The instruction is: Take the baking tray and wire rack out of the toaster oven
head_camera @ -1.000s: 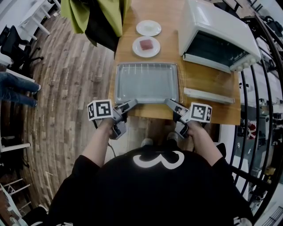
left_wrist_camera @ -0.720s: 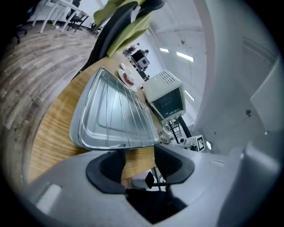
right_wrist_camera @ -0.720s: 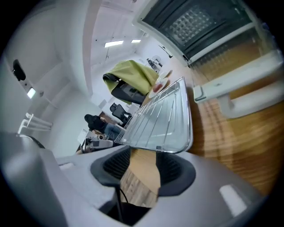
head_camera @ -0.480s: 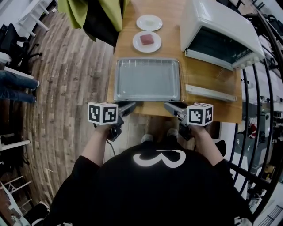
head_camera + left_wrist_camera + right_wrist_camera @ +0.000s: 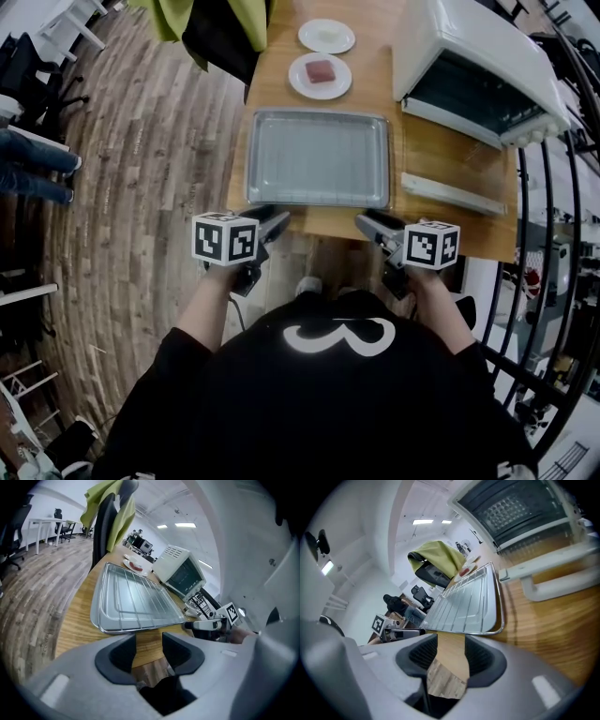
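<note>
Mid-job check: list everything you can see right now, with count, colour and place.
baking tray: 1, silver-grey, on the table's near half
wire rack: 1, silver, lying in the baking tray
toaster oven: 1, white, table's far right, door lowered open
near plate: 1, white, just beyond the tray
food piece: 1, reddish-brown, on the near plate
far plate: 1, white, behind the near plate
cloth: 1, yellow-green, draped at the table's far left
table: 1, light wood
bystander's legs: blue jeans, floor at left
left gripper: grey, open, empty, short of the tray
right gripper: grey, open, empty, short of the tray
</note>
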Action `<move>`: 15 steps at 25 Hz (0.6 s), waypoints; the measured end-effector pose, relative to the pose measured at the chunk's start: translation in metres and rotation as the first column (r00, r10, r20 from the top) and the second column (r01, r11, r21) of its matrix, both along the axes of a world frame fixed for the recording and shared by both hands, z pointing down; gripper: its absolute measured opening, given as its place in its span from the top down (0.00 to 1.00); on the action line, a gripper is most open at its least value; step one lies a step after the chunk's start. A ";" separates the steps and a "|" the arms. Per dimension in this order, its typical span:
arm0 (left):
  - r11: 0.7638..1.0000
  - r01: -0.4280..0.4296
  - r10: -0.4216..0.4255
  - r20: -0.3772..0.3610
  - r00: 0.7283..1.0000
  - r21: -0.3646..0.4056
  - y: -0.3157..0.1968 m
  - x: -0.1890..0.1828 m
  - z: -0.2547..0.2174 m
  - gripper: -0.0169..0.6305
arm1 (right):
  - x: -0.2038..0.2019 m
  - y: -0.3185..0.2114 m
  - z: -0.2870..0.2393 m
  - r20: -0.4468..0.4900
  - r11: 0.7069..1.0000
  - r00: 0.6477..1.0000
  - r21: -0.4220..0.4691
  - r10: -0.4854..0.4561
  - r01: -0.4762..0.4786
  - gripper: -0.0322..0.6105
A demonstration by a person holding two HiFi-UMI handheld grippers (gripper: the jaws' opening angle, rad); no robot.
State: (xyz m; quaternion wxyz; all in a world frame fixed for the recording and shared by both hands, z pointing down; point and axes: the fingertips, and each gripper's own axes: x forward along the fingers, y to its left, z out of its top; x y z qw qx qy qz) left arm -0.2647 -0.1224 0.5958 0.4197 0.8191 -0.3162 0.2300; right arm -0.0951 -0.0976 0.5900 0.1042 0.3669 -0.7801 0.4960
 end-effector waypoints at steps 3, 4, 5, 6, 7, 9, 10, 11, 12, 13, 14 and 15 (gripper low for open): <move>1.000 0.024 -0.024 0.025 0.999 0.013 0.003 -0.004 0.001 0.70 | 0.000 0.002 -0.001 -0.003 1.000 1.000 -0.004 -0.011 0.011 0.68; 0.999 0.035 -0.035 0.034 0.999 0.021 0.005 -0.005 -0.001 0.70 | -0.001 0.003 -0.003 -0.007 1.000 1.000 -0.001 -0.022 0.022 0.68; 0.998 0.045 -0.047 0.044 0.998 0.031 0.007 -0.005 -0.003 0.70 | -0.001 0.005 -0.005 -0.011 0.999 0.999 0.005 -0.035 0.035 0.68; 0.997 0.055 -0.058 0.054 0.997 0.045 0.010 -0.006 -0.007 0.70 | -0.002 0.007 -0.009 -0.014 0.999 0.999 0.016 -0.050 0.050 0.68; 0.996 0.064 -0.068 0.065 0.996 0.063 0.014 -0.006 -0.012 0.70 | -0.003 0.010 -0.013 -0.016 0.997 0.998 0.032 -0.066 0.067 0.68; 0.991 0.072 -0.081 0.080 0.994 0.113 0.024 -0.002 -0.028 0.70 | -0.005 0.018 -0.028 -0.016 0.992 0.995 0.080 -0.101 0.102 0.68; 0.988 0.070 -0.082 0.079 0.994 0.141 0.031 0.003 -0.038 0.70 | -0.006 0.023 -0.039 -0.016 0.986 0.993 0.113 -0.119 0.120 0.68; 0.983 0.067 -0.080 0.071 0.994 0.170 0.038 0.010 -0.049 0.70 | -0.007 0.029 -0.051 -0.019 0.979 0.990 0.152 -0.137 0.139 0.68; 0.978 0.063 -0.076 0.059 0.995 0.197 0.045 0.019 -0.061 0.71 | -0.007 0.035 -0.065 -0.027 0.969 0.988 0.194 -0.153 0.155 0.68; 0.972 0.061 -0.072 0.044 0.996 0.225 0.053 0.027 -0.074 0.72 | -0.006 0.041 -0.080 -0.038 0.956 0.985 0.239 -0.166 0.170 0.72; 0.965 0.059 -0.068 0.028 0.997 0.254 0.060 0.036 -0.087 0.73 | -0.005 0.047 -0.094 -0.047 0.941 0.983 0.284 -0.177 0.183 0.75; 0.957 0.058 -0.064 0.010 0.998 0.283 0.068 0.045 -0.101 0.79 | -0.003 0.055 -0.109 -0.052 0.925 0.981 0.326 -0.189 0.196 0.77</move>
